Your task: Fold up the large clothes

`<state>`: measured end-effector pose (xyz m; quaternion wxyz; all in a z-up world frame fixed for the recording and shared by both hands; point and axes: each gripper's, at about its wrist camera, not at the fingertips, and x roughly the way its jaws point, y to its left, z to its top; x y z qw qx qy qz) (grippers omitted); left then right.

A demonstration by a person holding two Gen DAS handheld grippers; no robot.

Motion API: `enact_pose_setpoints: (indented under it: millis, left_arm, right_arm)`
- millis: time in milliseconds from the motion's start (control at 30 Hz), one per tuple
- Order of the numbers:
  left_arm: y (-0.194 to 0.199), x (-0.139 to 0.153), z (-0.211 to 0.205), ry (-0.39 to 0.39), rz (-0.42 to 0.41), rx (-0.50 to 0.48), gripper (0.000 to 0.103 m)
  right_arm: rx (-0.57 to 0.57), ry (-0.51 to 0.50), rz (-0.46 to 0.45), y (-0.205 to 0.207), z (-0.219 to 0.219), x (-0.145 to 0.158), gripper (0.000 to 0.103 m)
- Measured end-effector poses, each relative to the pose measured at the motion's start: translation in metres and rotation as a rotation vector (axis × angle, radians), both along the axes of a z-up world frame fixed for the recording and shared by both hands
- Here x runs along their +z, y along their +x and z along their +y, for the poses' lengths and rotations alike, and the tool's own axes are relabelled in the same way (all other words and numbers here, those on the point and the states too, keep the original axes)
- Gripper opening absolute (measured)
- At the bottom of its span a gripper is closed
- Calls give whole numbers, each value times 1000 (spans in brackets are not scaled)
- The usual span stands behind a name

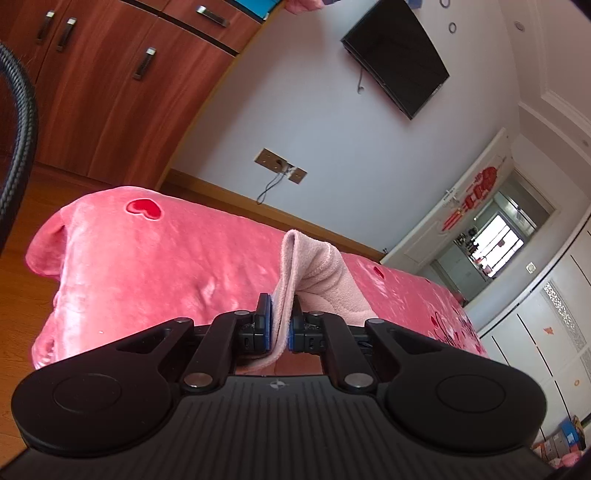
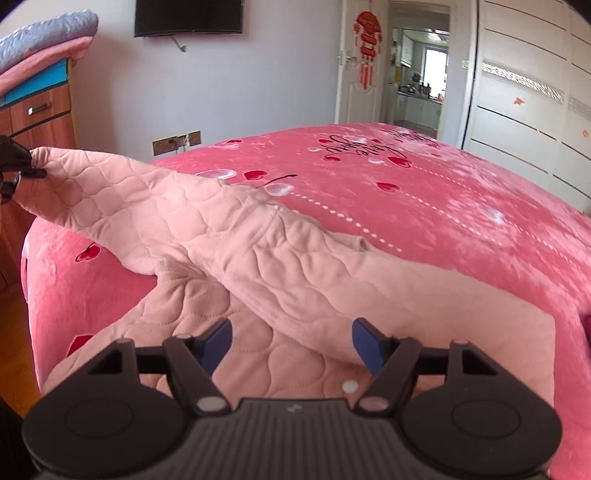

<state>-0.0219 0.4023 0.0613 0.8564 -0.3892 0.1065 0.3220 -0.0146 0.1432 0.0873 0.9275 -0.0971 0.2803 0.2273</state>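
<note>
A pale pink quilted garment (image 2: 258, 251) lies spread across the near corner of a bed covered by a pink heart-print blanket (image 2: 443, 206). My left gripper (image 1: 281, 306) is shut on a thin edge of the garment (image 1: 321, 273), which rises between the blue pads and drapes back onto the bed (image 1: 147, 258). In the right wrist view the left gripper (image 2: 22, 166) shows at the far left, holding one end of the garment lifted off the bed. My right gripper (image 2: 291, 332) stands open just above the garment's near part, and its blue pads hold nothing.
A brown wooden cabinet (image 1: 110, 74) stands left of the bed, with folded blankets (image 2: 44, 40) on top. A wall TV (image 2: 188, 16) hangs behind. A white wardrobe (image 2: 524, 110) and an open door (image 2: 417, 66) are at right. Wooden floor (image 1: 22, 295) borders the bed.
</note>
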Motion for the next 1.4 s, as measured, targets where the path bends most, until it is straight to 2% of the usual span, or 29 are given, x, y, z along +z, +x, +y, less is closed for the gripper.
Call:
enact_pose_setpoints:
  millis: [67,200,267,333,467,600,733,833,900,1067,1167,1267,1300,1333,1400]
  left_arm:
    - [-2,-5,7,-30,4,13,7]
    - [2,-10,9,-42,27,26,7]
    - [4,-8,7,-32,32,20,7]
    - [9,-7,4,-21,37,15,7]
    - [11,-4,-1,-16,32,3,7]
    - [16,-12,7,-19,27,-4,7]
    - [18,-12,5,-4,32,-10,7]
    - [20,-11,2,12,34,-23,7]
    - [22,-10,-1,23,37,-32,7]
    - [24,-7,-7,38,27,-55,7]
    - [24,-3,-9,37,10,-73,7]
    - [24,4,-14,49,-7,-107,7]
    - [24,6,-15,52,-13,-122,7]
    - [25,10,-19,57,-21,-144,7]
    - [27,17,-25,71,-36,-186,7]
  right_arm:
    - [40,-52,-29,11,15,-4,73]
    - [83,-132,-64,30,33,-19,71]
    - [98,-170,-64,39,40,-30,66]
    - [103,-202,-56,46,45,-40,55]
    - [93,-221,-60,58,48,-56,50]
    - [103,-209,-58,61,51,-58,21]
    - [97,-167,-76,51,52,-43,11]
    - [98,-89,-108,41,51,-23,11]
    - [111,-76,-99,40,55,-19,11]
    - [150,-175,-36,43,74,-53,11]
    - [147,-176,-52,39,73,-59,16]
    - [139,-139,-42,35,69,-50,31]
    - [136,-126,-43,33,66,-46,42]
    - [124,-97,-50,28,61,-40,49]
    - [88,-45,-58,20,49,-28,55]
